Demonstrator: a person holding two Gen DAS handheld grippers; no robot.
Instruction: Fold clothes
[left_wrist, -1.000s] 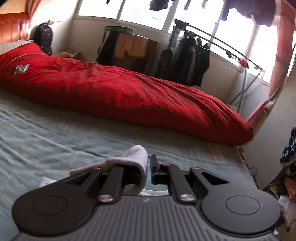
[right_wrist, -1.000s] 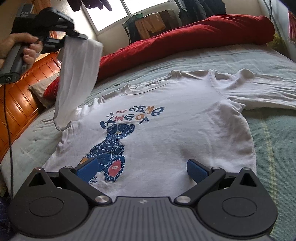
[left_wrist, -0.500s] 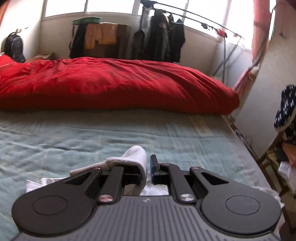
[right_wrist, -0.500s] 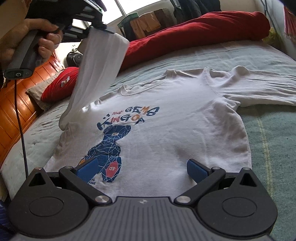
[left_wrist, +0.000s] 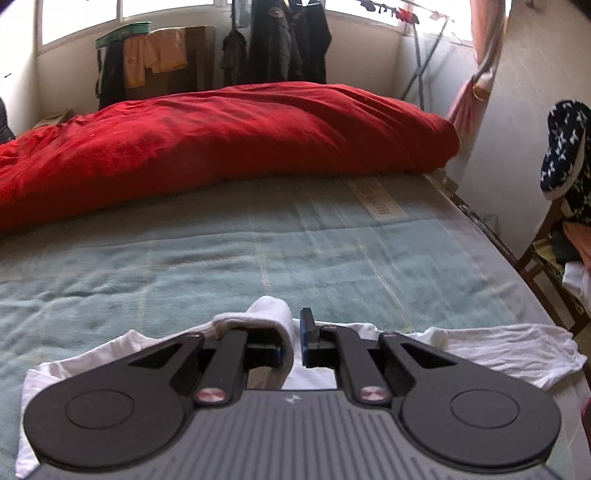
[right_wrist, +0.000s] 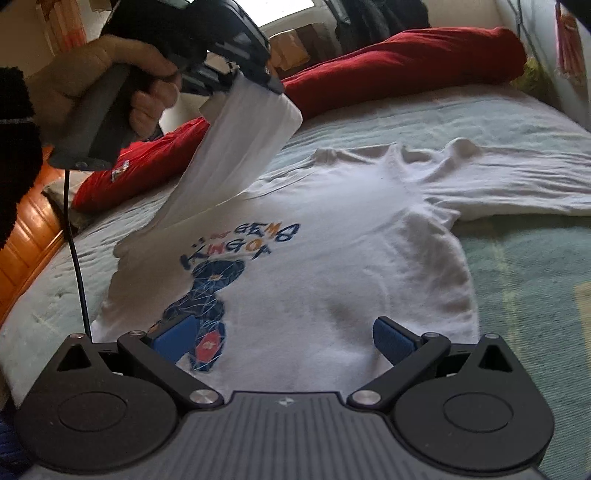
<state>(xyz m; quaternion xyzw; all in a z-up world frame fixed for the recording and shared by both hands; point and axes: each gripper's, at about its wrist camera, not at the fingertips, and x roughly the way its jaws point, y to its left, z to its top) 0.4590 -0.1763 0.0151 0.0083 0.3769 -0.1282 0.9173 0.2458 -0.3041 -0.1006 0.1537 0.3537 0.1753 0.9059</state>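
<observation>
Nearest you, your right gripper (right_wrist: 284, 338) hovers low over the hem, its blue-padded fingers (right_wrist: 393, 338) spread wide and empty, probably ready to pin or take the lower edge. Beyond lies the white cotton T-shirt with a blue printed figure (right_wrist: 332, 266), spread face-up on the pale green bedsheet (right_wrist: 517, 280). Your left gripper (left_wrist: 297, 339) is clamped on a sleeve (right_wrist: 236, 147), lifting it clear so it can swing inward. Farthest, a rolled red quilt (left_wrist: 229, 140) lines the bed's far side.
</observation>
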